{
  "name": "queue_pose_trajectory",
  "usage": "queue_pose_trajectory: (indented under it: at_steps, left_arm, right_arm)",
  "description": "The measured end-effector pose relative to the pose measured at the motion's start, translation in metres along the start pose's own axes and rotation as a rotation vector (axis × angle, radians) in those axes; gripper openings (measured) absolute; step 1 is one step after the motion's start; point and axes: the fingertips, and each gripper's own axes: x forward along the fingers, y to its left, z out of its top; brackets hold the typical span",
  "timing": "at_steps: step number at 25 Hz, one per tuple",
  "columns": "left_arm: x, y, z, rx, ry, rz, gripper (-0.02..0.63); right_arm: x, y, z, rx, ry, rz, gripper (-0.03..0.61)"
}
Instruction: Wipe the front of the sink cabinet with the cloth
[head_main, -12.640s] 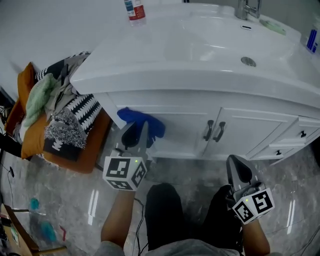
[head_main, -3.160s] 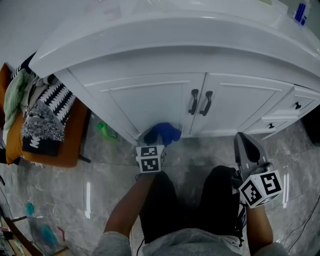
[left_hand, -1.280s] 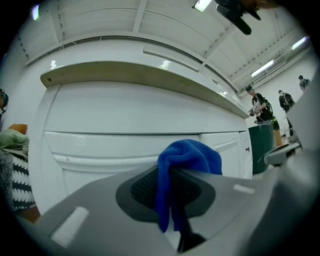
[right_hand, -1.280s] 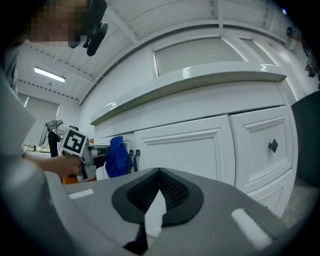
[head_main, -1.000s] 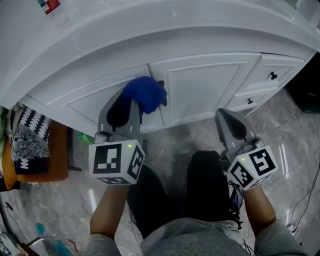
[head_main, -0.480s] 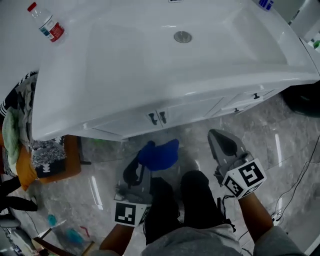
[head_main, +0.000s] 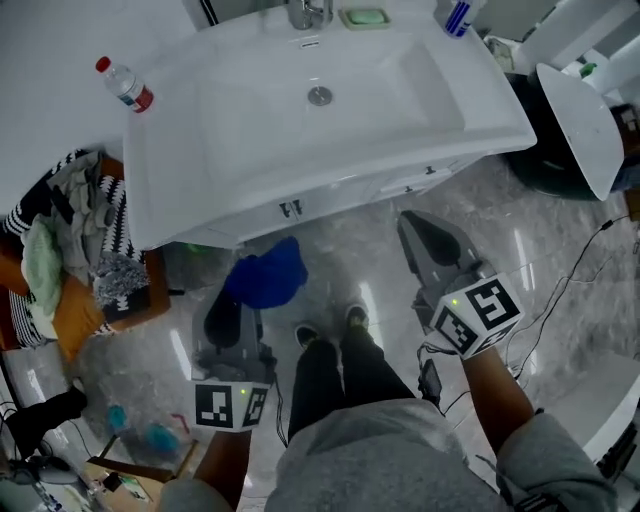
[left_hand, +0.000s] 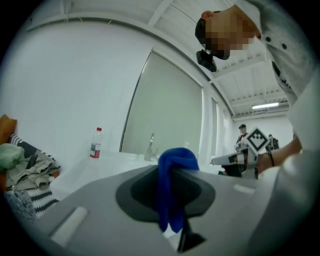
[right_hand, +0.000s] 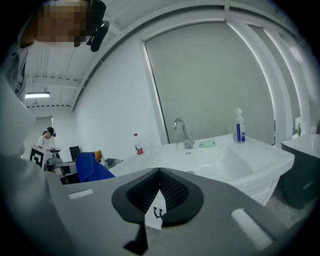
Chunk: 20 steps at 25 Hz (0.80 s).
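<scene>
Left gripper view: cloth (left_hand: 170, 200) pinched between the left tongs (left_hand: 173, 167).

The left claw (left_hand: 169, 172) pinches a blue cloth (left_hand: 173, 200). Behind it, a bottle (left_hand: 95, 143) and a tap (left_hand: 150, 146) stand on a white sink (left_hand: 115, 161).

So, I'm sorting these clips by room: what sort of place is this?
Most likely a bathroom or washroom. A white ceramic washbasin with a chrome tap sits on a white two-door cabinet, and the glossy grey marble-look floor fits that too.
</scene>
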Motion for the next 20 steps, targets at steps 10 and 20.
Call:
queue_pose_trajectory:
  at_steps: [10, 20]
  left_arm:
    - [-0.06, -0.017, 0.111, -0.037, -0.096, 0.045, 0.06]
    - [-0.073, -0.006, 0.125, -0.039, -0.064, 0.092, 0.06]
  right_arm:
    - [-0.06, 0.058, 0.103, -0.184, -0.116, 0.018, 0.0]
    - [-0.072, 0.074, 0.105, -0.19, -0.135, 0.041, 0.0]
